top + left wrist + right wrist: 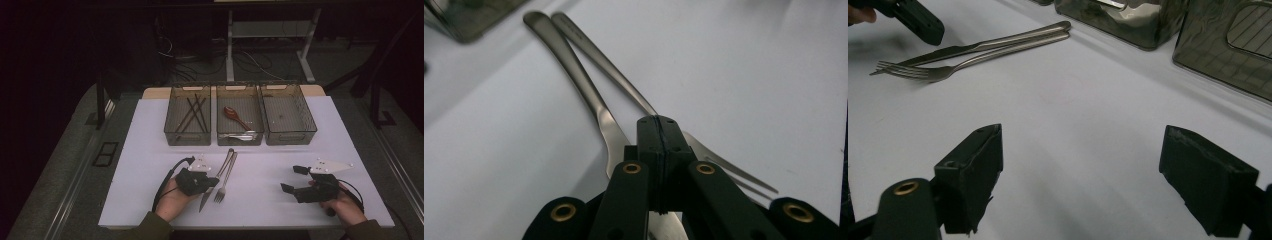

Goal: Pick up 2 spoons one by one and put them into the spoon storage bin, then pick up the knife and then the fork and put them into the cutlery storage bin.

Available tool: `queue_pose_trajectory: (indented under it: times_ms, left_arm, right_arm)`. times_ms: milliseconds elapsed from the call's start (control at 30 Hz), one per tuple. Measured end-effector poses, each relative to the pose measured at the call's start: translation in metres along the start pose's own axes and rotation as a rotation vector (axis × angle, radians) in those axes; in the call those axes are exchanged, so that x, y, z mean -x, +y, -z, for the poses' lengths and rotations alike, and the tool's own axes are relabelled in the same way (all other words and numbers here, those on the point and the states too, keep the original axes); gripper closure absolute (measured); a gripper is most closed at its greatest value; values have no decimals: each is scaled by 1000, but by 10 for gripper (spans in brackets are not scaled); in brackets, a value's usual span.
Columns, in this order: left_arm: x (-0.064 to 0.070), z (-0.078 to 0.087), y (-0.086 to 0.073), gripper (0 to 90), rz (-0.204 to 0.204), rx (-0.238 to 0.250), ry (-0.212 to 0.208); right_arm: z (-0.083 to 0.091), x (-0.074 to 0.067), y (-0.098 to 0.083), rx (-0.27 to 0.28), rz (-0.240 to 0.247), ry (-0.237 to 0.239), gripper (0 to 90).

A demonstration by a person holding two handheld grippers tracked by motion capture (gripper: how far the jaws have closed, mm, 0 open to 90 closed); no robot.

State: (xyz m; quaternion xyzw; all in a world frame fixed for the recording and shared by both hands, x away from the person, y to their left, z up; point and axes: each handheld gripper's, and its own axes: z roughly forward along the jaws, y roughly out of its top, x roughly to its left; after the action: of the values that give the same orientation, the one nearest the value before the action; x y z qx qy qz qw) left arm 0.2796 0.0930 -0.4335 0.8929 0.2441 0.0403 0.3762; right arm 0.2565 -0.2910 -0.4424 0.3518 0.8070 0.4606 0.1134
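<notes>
A steel knife [210,190] and a steel fork [223,186] lie side by side on the white tabletop, handles pointing toward the bins. In the left gripper view the knife [574,65] is left of the fork [616,77]. My left gripper [216,181] is shut, its tips [658,125] pressed together low over the knife blade and the fork's neck, with nothing between them. Whether the tips touch the cutlery I cannot tell. My right gripper [292,179] rests open at the right, well apart from the cutlery; its jaws [1083,145] stand wide over bare table, with the fork [923,74] and knife [973,47] beyond.
Three mesh bins stand in a row at the back. The left bin [172,122] holds dark chopsticks [194,112]. The middle bin [219,125] holds a wooden spoon [235,115] and some metal cutlery [240,135]. The right bin [307,117] looks empty. The table's front edge [250,226] is near both hands.
</notes>
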Motion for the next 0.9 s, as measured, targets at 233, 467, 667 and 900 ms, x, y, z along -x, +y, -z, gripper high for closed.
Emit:
queue_pose_trajectory:
  times_ms: [233,467,667,900]
  left_arm:
    - [5,-6,-4,884,0,-26,14]
    - [6,-9,-7,884,9,-31,3]
    - [8,-10,-7,884,-17,-37,20]
    - [11,-9,-6,886,-16,-55,50]
  right_arm:
    - [0,0,0,1,2,0,173]
    - [-1,0,1,1,3,3,173]
    - [-2,0,1,3,7,6,173]
    - [-2,0,2,1,5,4,173]
